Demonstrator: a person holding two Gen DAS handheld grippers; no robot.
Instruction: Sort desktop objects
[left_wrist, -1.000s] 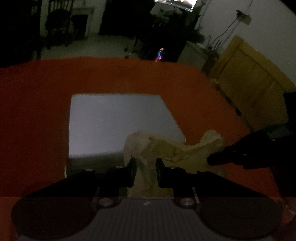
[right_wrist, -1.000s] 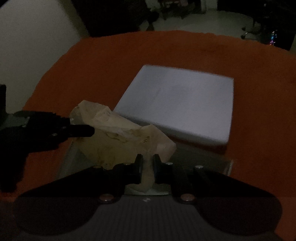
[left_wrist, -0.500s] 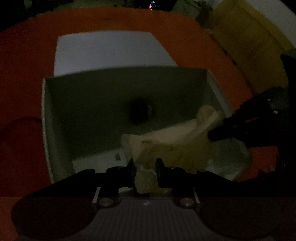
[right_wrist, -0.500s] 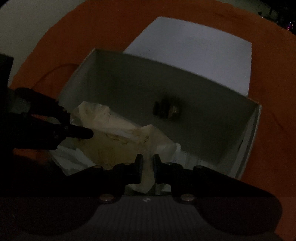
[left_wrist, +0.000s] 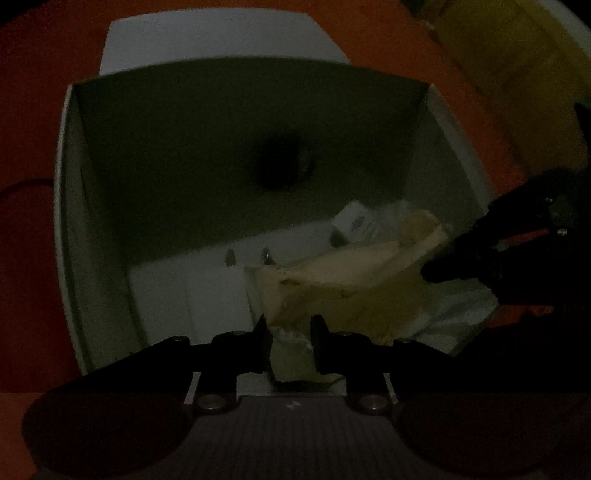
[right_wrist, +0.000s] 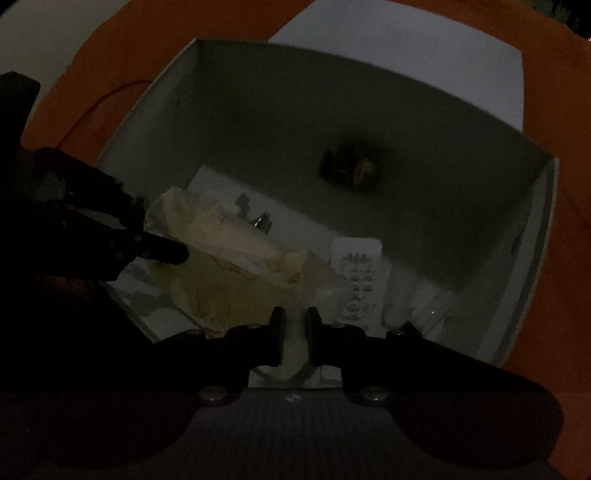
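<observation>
A crumpled beige paper bag (left_wrist: 343, 284) (right_wrist: 236, 273) hangs inside an open white box (left_wrist: 66, 206) (right_wrist: 546, 236), stretched between both grippers. My left gripper (left_wrist: 289, 332) is shut on one end of the bag. My right gripper (right_wrist: 294, 325) is shut on the other end; in the left wrist view its dark tip (left_wrist: 443, 267) pinches the bag at the right. In the right wrist view the left gripper's tip (right_wrist: 166, 253) comes in from the left. A white remote with buttons (right_wrist: 356, 282) lies on the box floor beside the bag.
The box stands on an orange tablecloth (left_wrist: 26, 122) (right_wrist: 569, 110), with its flat white lid (left_wrist: 218, 37) (right_wrist: 413, 48) lying just behind it. A dark round object (left_wrist: 282, 162) (right_wrist: 349, 168) sits by the far wall inside. Small metal pieces (right_wrist: 260, 219) lie on the floor.
Both grippers have sunk with the bag from above the box rim down into the box and tilted more steeply downward. The box interior and the remote have come into sight.
</observation>
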